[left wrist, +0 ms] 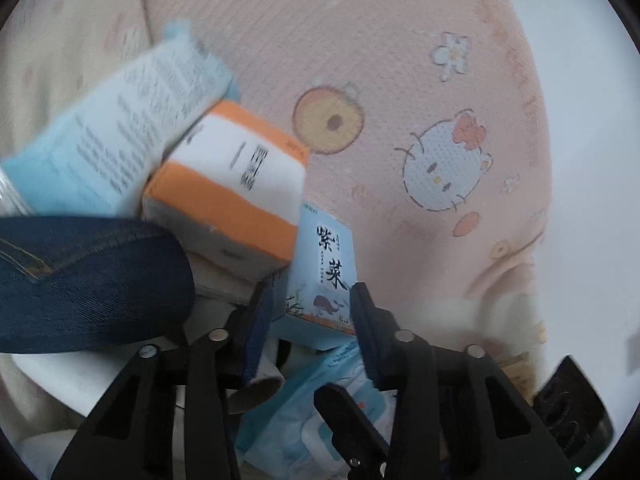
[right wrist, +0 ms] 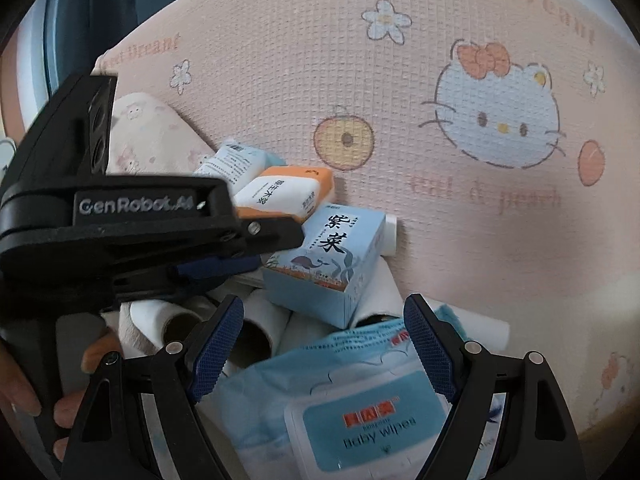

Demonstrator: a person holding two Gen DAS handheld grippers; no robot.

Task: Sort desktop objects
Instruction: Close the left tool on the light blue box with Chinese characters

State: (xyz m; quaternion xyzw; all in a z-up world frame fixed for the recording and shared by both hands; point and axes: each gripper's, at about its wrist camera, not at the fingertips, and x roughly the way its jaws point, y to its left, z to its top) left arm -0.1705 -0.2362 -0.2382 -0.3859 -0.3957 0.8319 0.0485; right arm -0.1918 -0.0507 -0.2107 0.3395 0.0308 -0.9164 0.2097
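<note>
Between claw pads, seaweed box upright.

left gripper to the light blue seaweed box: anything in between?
Nothing visible. The light blue seaweed box already sits between the left gripper fingers; whether the pads touch it is unclear. The orange-and-white tissue pack overlaps its upper left edge.

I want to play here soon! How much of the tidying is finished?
Nothing looks sorted yet: the orange pack, paper rolls and baby wipes lie in one heap. In hand: the left gripper straddles the blue box, though I can't tell if it grips; the right gripper hangs open over the wipes. Everything is left.
</note>
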